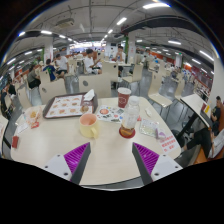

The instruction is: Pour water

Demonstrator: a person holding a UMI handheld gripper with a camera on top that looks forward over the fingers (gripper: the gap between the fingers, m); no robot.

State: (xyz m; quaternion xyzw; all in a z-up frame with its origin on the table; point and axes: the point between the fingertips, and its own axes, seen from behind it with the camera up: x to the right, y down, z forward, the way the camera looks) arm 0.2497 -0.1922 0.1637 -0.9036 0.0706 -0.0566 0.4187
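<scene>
The tool [112, 160] is held above the near edge of a pale table [60, 140], looking forward across it. Its two fingers stand well apart with nothing between them; the tool is open. The magenta pads [76, 154] on the inner faces of the fingers are both visible and touch no object.

Objects on the table, all ahead of the fingers:
- A yellowish cup [89, 125] stands upright just ahead of the left finger, near the middle of the table.
- A clear bottle-like container with a red top [129, 119] stands upright to the right of the cup, apart from it. Whether it holds water cannot be told.
- A dark red cup [124, 97] stands further back, beyond the container.
- A flat tray [64, 106] with several round items on it lies beyond the yellowish cup, to its left.
- A small light container [34, 117] stands toward the left side of the table.
- A printed card or packet [165, 143] lies just beyond the right finger.

Beyond the table is a large hall with rows of ceiling lights [122, 21]. More tables and several people [62, 66] are visible in the background; their activity cannot be determined.
</scene>
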